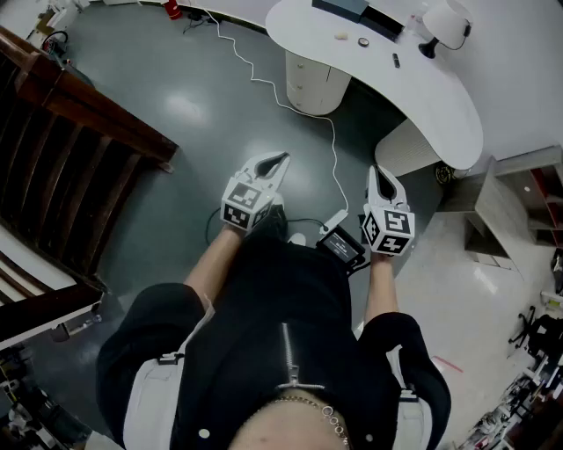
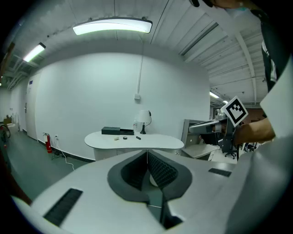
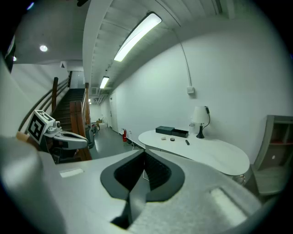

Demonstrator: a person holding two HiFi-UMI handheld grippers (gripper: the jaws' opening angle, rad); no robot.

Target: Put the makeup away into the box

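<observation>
Far ahead stands a white curved table [image 1: 440, 105] with a dark box [image 1: 352, 9] on it. Beside the box lie a small white makeup item [image 1: 341, 36], a round dark one [image 1: 363, 41] and a dark stick [image 1: 396, 60]. The left gripper view also shows the box [image 2: 117, 131] and the stick [image 2: 138, 137], as does the right gripper view, box [image 3: 171, 131] and stick [image 3: 187, 142]. My left gripper [image 1: 280, 160] and right gripper [image 1: 376, 171] are held out in front of the person's body, well short of the table. Both are shut with nothing between the jaws.
A white lamp [image 1: 444, 22] stands on the table behind the makeup. A white cable [image 1: 264, 83] snakes over the grey floor toward the person. A wooden staircase [image 1: 79, 132] rises at the left. A grey shelf unit [image 1: 519, 202] stands at the right.
</observation>
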